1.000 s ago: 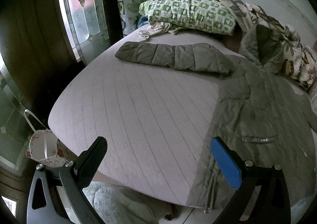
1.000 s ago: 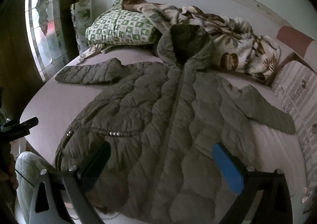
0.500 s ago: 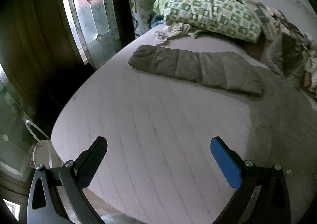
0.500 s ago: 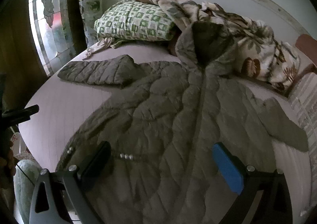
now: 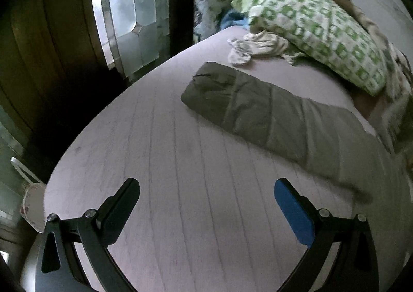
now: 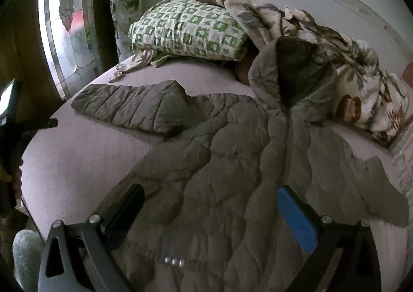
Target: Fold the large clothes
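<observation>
A large olive-grey quilted jacket [image 6: 232, 162] lies spread flat, front up, on the bed [image 6: 77, 157], filling its middle and right part. Its hood [image 6: 289, 77] rests open at the far end against a heap of leaf-print bedding [image 6: 348, 80]. The left sleeve [image 6: 134, 108] stretches out leftward across the sheet toward the window; in the left wrist view that sleeve [image 5: 258, 111] lies diagonally, its cuff at the far left. The right sleeve [image 6: 382, 191] angles out to the near right. A closed front seam runs down the middle, and three small shiny snaps [image 6: 175, 262] sit on a pocket line near the hem. No brand, label or writing can be read anywhere.

The right gripper [image 6: 210, 210] hovers over the near part of the jacket, jaws wide apart and holding nothing. The left gripper [image 5: 206, 204] hangs over bare sheet left of the jacket, likewise spread wide and empty.

A broad stretch of bare pale lilac sheet lies between the left sleeve and the near-left bed edge. At the far left sits a green-and-white checked pillow [image 6: 185, 31] with a crumpled pale cloth [image 5: 255, 46] just beside it. A leaded glass window [image 5: 124, 7] stands left of the bed.
</observation>
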